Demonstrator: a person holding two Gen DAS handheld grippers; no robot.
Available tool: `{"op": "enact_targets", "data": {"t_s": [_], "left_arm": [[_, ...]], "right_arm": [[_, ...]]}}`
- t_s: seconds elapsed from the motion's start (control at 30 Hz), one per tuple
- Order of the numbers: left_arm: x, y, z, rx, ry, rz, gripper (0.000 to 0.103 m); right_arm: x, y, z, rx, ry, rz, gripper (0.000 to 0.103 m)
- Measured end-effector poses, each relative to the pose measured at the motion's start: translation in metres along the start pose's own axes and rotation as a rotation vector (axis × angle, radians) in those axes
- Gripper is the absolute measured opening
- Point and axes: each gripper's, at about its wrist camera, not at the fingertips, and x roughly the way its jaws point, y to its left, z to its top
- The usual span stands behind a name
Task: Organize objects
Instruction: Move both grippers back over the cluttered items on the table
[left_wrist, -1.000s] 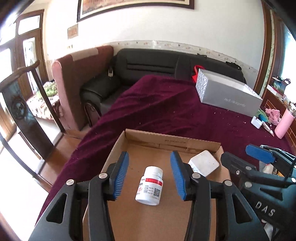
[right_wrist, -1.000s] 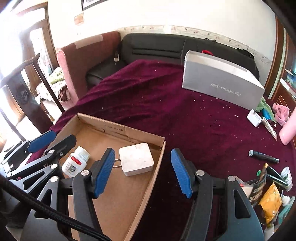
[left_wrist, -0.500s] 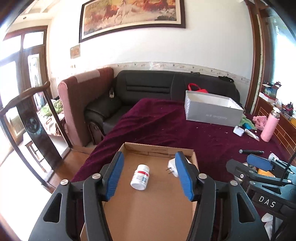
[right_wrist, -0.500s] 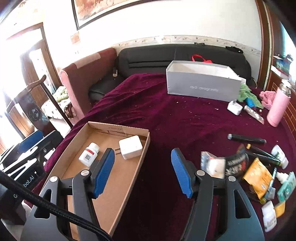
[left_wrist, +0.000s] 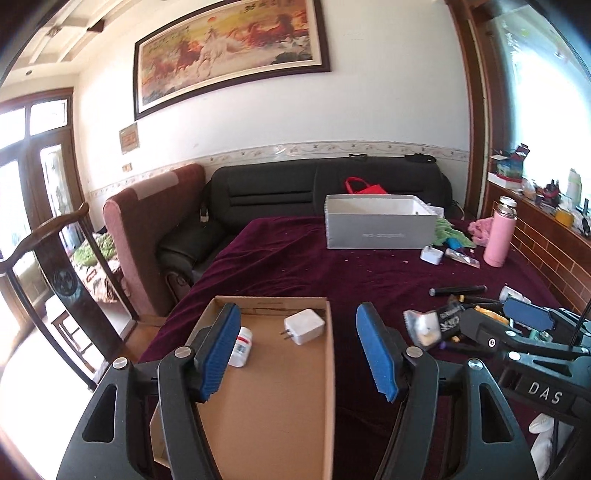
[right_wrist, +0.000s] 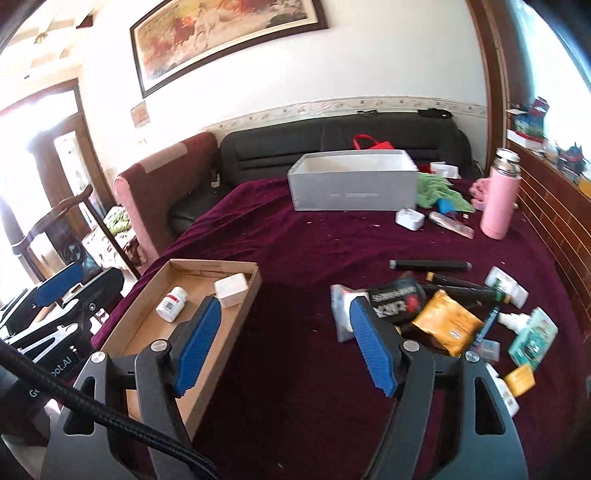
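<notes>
Both grippers have drawn back and up from the cardboard tray (left_wrist: 280, 398), so that far more of the room shows than a second ago. The left gripper (left_wrist: 299, 350) hangs above the near part of the tray with its jaws opening and nothing between them; the white pill bottle (right_wrist: 171, 303) that lay between its pads a second ago now lies free on the tray floor, on its side. The right gripper (right_wrist: 284, 341) has left the white plug adapter (left_wrist: 303, 326) in the tray's far corner; its jaws are also opening and empty, and it hangs over bare maroon cloth (right_wrist: 295, 251) between the tray and the heap of loose items (right_wrist: 443, 314). That suggests two objects are now sorted and released, and the heap of packets, pens and small bottles to the right is probably the next source, so the task looks early on. As for writing: the right gripper's body, seen from the left camera, bears "DAS"; the left gripper's body, seen from the right camera, shows a partly cut-off "...bot.AI". The grey box (right_wrist: 352, 184) at the far side carries a pale line of print, too faint to read here. The bottle's red-banded label and the packets' lettering are too blurred to make out.
</notes>
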Motion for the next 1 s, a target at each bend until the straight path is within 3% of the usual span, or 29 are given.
{"op": "enact_targets", "data": {"t_s": [0.43,0.77,0.93,1.0], "left_arm": [[-0.016,-0.055,0.001,0.094,-0.007,-0.038,0.059],[-0.005,-0.08,-0.001,0.136,0.036,-0.058,0.059],[0.015,-0.089,-0.004,0.135,0.109,-0.14,0.066],[0.036,-0.093,-0.007,0.115,0.178,-0.194,0.066]], "right_arm": [[-0.027,-0.075,-0.011,0.127,-0.016,-0.048,0.074],[-0.033,-0.121,-0.021,0.196,-0.006,-0.081,0.074],[-0.041,-0.156,-0.031,0.228,0.002,-0.13,0.074],[-0.045,-0.177,-0.036,0.261,0.01,-0.159,0.074]]}}
